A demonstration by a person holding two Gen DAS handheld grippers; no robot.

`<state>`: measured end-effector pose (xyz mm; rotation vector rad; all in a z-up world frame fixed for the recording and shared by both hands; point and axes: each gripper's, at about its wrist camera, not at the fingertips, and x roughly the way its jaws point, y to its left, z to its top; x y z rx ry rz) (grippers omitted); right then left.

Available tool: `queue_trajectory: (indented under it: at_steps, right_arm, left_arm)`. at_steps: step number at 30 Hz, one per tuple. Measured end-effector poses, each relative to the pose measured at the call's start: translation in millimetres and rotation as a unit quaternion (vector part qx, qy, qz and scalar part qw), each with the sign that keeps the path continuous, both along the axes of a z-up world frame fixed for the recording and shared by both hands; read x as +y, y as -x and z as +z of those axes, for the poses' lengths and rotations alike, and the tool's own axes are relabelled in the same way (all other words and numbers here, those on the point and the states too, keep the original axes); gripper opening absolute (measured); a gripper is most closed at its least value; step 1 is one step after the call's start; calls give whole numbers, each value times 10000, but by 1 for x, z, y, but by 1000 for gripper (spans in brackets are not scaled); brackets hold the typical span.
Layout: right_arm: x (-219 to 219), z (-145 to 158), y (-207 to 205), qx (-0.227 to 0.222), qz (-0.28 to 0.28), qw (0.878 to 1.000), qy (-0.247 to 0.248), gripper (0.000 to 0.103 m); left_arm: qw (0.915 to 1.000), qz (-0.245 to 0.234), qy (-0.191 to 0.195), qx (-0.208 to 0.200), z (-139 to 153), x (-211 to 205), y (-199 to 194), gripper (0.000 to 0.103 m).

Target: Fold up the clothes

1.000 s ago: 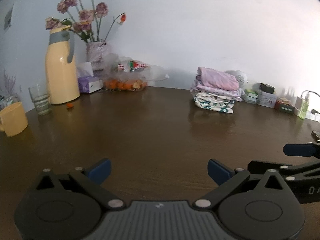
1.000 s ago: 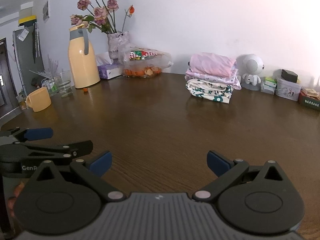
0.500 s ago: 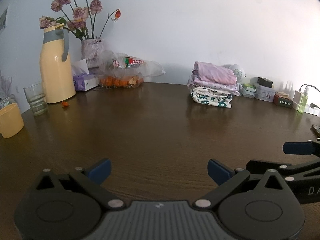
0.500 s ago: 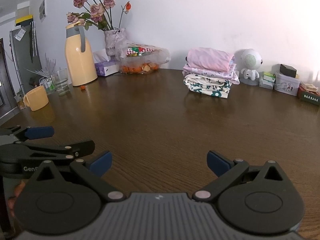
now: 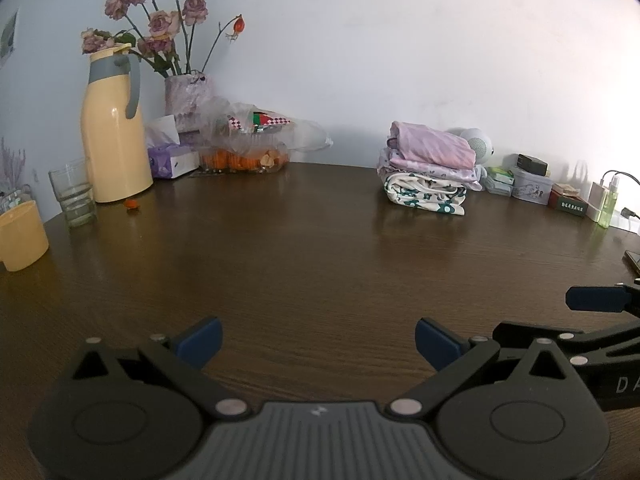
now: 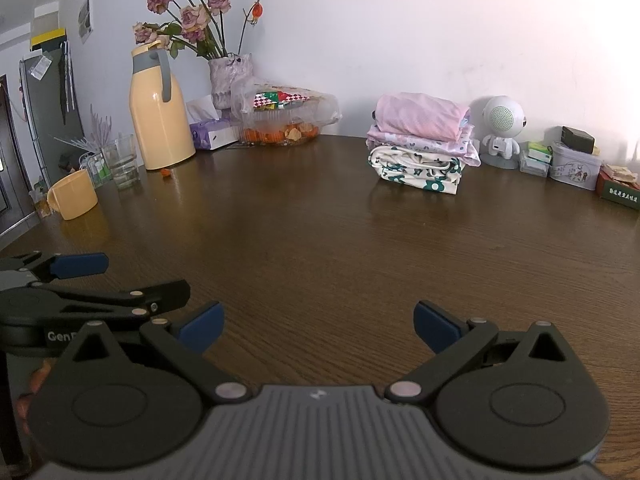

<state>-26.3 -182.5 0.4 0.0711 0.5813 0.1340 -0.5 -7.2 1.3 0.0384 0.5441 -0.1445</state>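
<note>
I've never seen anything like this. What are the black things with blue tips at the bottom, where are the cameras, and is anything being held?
They are hand-held grippers, one per hand, each with a camera looking forward along its two fingers. One picture comes from the left gripper, the other from the right gripper. Both are open and hold nothing. On the brown table sit a stack of folded clothes, a yellow jug, a vase of flowers, a glass and a yellow cup.

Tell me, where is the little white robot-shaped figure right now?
In the right wrist view, the white figure stands at the table's far edge by the wall, between the folded clothes stack and small boxes.
</note>
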Motion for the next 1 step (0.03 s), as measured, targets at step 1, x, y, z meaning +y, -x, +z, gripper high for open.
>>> queue_trajectory:
  at_steps: [1]
  right_arm:
    - [0, 0, 0, 2, 2, 10000, 1, 103]
  left_arm:
    - [10000, 1, -7, -9, 0, 0, 0, 103]
